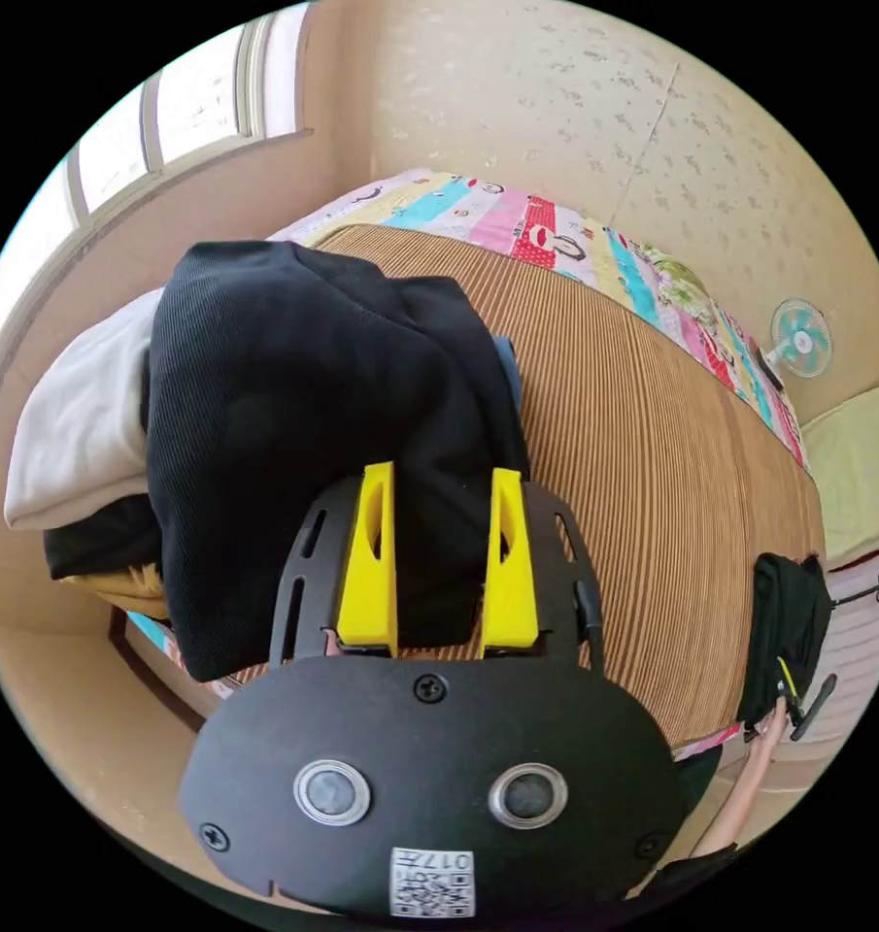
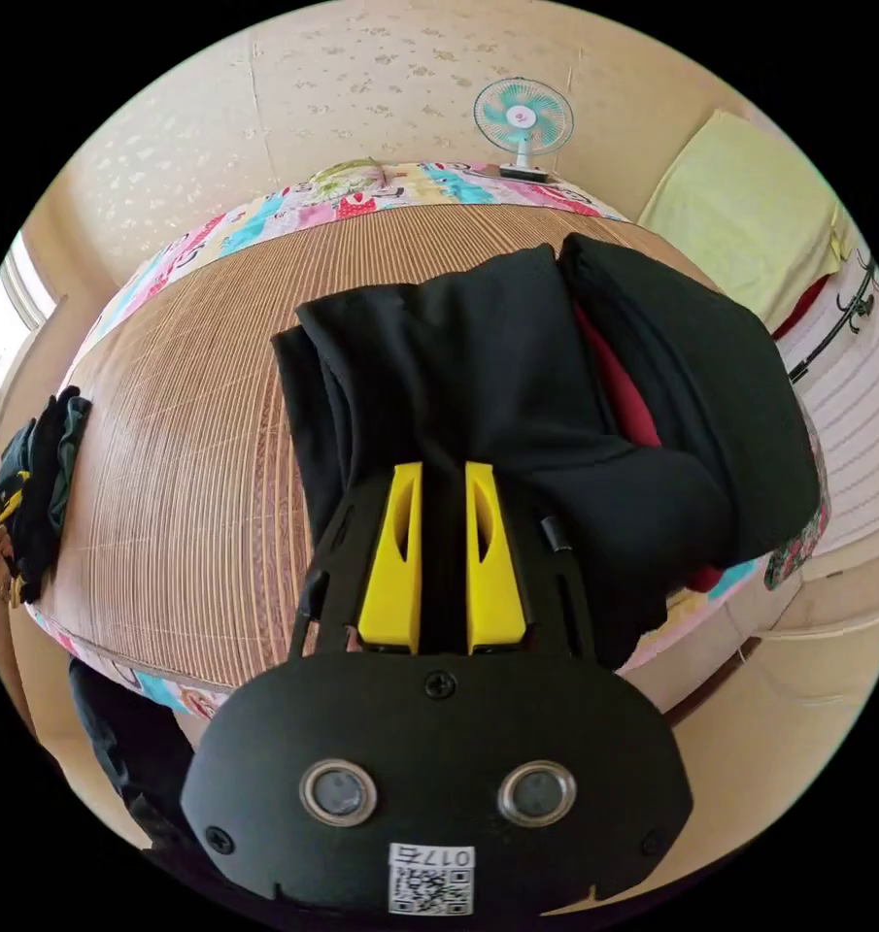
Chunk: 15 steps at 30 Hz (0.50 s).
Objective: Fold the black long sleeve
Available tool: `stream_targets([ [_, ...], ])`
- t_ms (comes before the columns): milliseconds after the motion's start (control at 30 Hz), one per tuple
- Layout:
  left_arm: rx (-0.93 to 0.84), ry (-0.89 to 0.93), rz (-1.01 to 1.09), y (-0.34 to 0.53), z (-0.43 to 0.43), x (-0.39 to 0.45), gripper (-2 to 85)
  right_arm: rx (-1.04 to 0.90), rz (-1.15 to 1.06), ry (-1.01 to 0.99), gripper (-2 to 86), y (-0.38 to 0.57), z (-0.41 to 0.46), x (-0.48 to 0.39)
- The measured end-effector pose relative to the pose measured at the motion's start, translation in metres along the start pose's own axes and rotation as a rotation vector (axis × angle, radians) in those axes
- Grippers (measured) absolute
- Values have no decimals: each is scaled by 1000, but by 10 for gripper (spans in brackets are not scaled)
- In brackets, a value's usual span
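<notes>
The black long sleeve (image 2: 517, 388) lies bunched on the bed's striped mat (image 2: 196, 427), running between my right fingers (image 2: 443, 485), which pinch it. My left fingers (image 1: 442, 485) stand partly apart around a folded black garment (image 1: 293, 388); whether they press it, I cannot tell.

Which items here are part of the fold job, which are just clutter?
Job:
black long sleeve
left gripper
right gripper
bamboo mat

Lying about:
white cloth
fan
red garment
yellow pillow
patterned sheet
</notes>
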<state>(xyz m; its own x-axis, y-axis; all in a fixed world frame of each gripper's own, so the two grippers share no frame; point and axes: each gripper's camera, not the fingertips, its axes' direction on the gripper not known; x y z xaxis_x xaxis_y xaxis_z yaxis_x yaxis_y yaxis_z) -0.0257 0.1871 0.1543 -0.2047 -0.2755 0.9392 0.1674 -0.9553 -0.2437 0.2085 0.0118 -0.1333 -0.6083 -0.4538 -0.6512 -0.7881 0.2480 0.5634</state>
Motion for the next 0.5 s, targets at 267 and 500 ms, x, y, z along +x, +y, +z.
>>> stream_targets([
  [267,129,349,115,213,-69,-51,46,269,26,13,54,139,-70,-20],
  [500,35,412,14,357,-99,-100,72,77,-279,-767,72,174,-47,-137],
])
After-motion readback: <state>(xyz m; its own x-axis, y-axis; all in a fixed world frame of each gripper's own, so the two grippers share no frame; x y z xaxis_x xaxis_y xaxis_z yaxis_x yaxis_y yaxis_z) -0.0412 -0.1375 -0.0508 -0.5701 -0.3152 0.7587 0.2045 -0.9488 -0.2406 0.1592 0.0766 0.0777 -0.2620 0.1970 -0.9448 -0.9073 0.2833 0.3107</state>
